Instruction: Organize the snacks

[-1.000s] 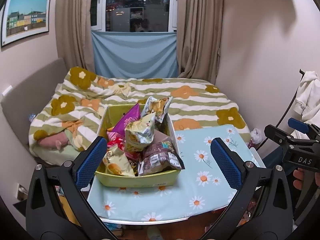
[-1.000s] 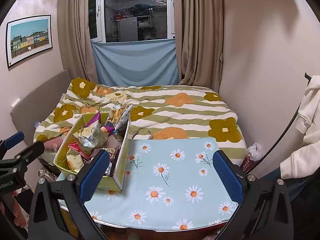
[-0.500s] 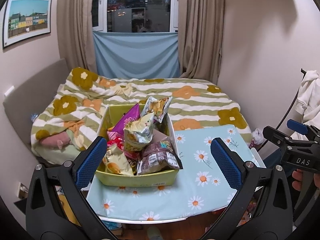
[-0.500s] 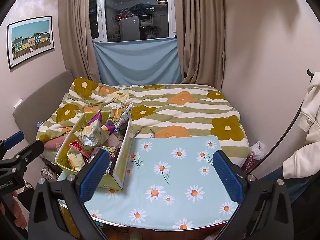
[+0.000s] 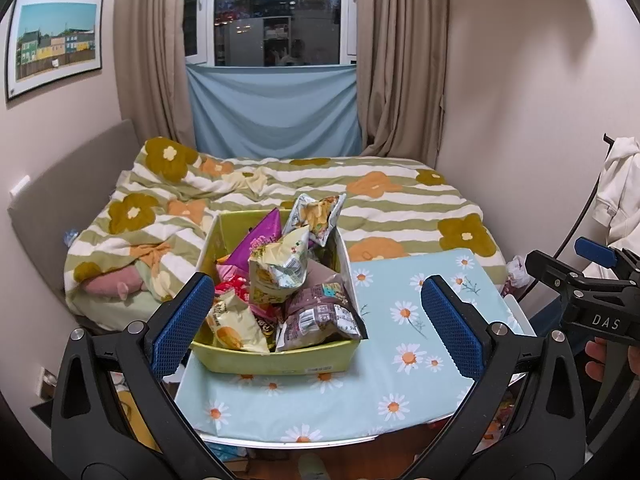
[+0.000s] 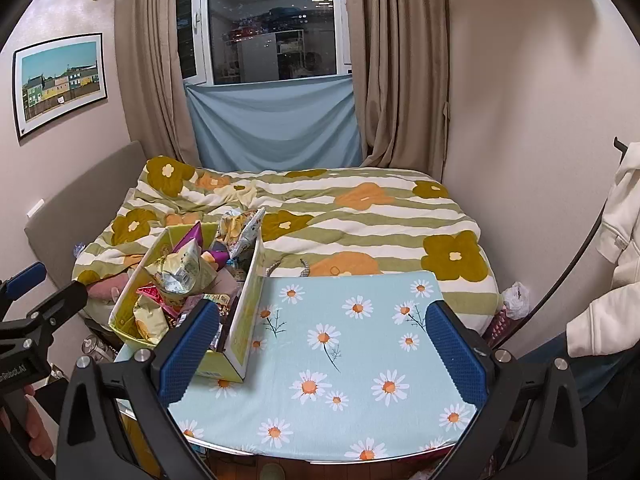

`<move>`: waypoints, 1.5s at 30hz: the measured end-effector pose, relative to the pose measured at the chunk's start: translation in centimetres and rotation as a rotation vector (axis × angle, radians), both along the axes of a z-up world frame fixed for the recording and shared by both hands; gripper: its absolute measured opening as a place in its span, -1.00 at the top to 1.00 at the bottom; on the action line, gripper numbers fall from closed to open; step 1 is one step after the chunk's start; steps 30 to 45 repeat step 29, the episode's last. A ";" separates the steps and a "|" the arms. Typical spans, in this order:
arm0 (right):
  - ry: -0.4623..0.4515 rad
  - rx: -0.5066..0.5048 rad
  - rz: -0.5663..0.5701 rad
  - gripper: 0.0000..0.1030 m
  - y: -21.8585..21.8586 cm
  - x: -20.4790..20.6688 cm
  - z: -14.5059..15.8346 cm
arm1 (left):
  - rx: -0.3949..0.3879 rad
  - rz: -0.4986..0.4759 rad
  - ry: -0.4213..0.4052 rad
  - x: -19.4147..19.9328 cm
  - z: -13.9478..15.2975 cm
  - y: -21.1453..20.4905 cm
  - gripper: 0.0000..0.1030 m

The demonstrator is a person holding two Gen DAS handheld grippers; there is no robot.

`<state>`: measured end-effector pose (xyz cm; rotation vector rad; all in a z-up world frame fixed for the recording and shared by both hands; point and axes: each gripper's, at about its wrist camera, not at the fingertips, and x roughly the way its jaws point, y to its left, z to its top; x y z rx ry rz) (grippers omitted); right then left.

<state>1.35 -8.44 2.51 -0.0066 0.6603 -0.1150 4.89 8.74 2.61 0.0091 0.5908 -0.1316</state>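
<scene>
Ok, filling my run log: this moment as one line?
phase: pre-grasp | left gripper: open, empty | right gripper: open, empty | yellow-green cardboard box: full of snack bags, on daisy-print tablecloth

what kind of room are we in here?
A bedroom, most likely at home. A bed with a flowered blanket fills the middle, curtains frame a dark window, and a small table with a daisy cloth holds a box of snack bags.
</scene>
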 end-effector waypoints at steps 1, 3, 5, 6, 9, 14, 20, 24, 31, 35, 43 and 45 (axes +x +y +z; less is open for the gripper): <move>0.000 0.000 0.001 -0.99 -0.2 0.1 0.0 | 0.000 0.000 0.001 0.0 0.0 0.0 -1.00; 0.002 -0.002 -0.001 -0.99 -0.1 0.1 0.0 | 0.001 0.002 0.000 0.0 0.0 0.0 -1.00; 0.001 -0.001 -0.001 -0.99 -0.2 0.1 0.0 | 0.002 0.001 0.000 0.0 0.1 0.0 -1.00; 0.001 -0.002 -0.001 -0.99 -0.2 0.1 0.0 | 0.002 0.001 -0.001 -0.1 0.1 0.0 -1.00; 0.002 -0.002 0.000 -0.99 -0.2 0.1 0.0 | 0.003 0.002 -0.001 0.0 0.1 0.1 -1.00; 0.001 -0.001 0.000 -0.99 -0.2 0.1 0.0 | -0.001 0.008 0.001 -0.2 0.1 0.4 -1.00; 0.003 -0.001 0.001 -0.99 -0.3 0.1 0.0 | -0.006 0.027 -0.007 -0.9 0.4 0.8 -1.00; 0.003 0.000 0.002 -0.99 -0.4 0.1 0.0 | 0.006 0.036 -0.011 -1.3 0.5 0.8 -1.00; 0.006 0.003 0.003 -0.99 -0.4 -0.4 -0.6 | 0.009 0.055 -0.020 -1.7 0.5 1.0 -1.00; 0.006 0.003 0.003 -0.99 -0.4 -0.4 -0.6 | 0.009 0.055 -0.020 -1.7 0.5 1.0 -1.00; 0.006 0.003 0.003 -0.99 -0.4 -0.4 -0.6 | 0.009 0.055 -0.020 -1.7 0.5 1.0 -1.00; 0.006 0.003 0.003 -0.99 -0.4 -0.4 -0.6 | 0.009 0.055 -0.020 -1.7 0.5 1.0 -1.00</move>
